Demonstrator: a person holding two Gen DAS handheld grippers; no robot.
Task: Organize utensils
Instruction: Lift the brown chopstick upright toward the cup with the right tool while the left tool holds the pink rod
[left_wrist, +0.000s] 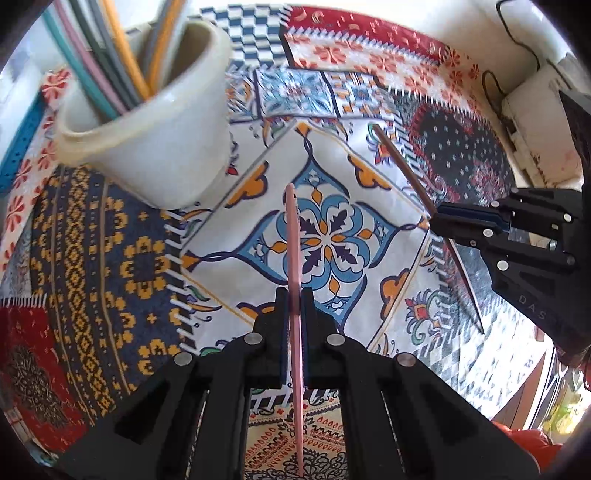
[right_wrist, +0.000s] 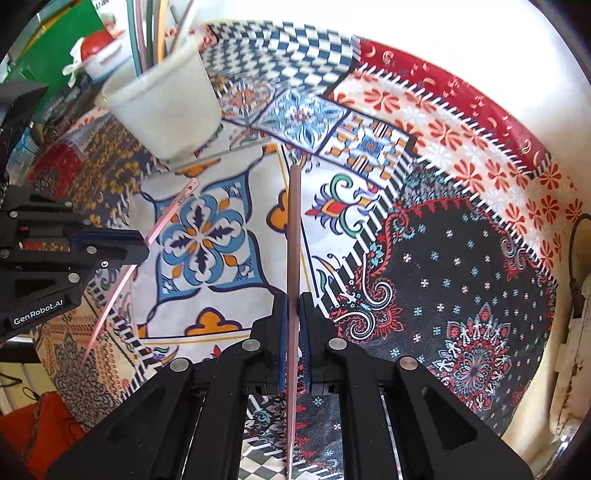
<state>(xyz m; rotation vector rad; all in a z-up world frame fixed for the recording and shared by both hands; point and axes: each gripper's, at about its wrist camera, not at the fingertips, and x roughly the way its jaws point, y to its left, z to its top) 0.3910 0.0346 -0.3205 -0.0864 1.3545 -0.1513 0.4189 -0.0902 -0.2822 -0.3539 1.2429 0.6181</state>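
Pink utensil (left_wrist: 294, 258) clamped in my L gripper (left_wrist: 294, 317), seen edge-on, a thin strip running fwd between both pads; far tip sits over the blue flower tile, near end runs back under the gripper body. Can't tell what type of utensil, head not visible. From the R wrist view the same pink piece (right_wrist: 170, 214) slants up toward the cup.

Brown utensil (right_wrist: 294, 236) pinched in my R gripper (right_wrist: 294, 325), jaws closed on it mid-length, handle pointing far. From the L wrist view it (left_wrist: 402, 166) crosses the R gripper (left_wrist: 439, 218) on a diagonal, pointed end near-right.

White cup (left_wrist: 147, 122) stands far-left on the cloth, already loaded w/ several long handles (left_wrist: 110, 55): teal, pink, grey, orange. Both held pieces are apart from the cup.

Patchwork tablecloth (left_wrist: 110, 258) under all of it. Far left in the R wrist view, a red-and-white item (right_wrist: 96, 51), blurry.
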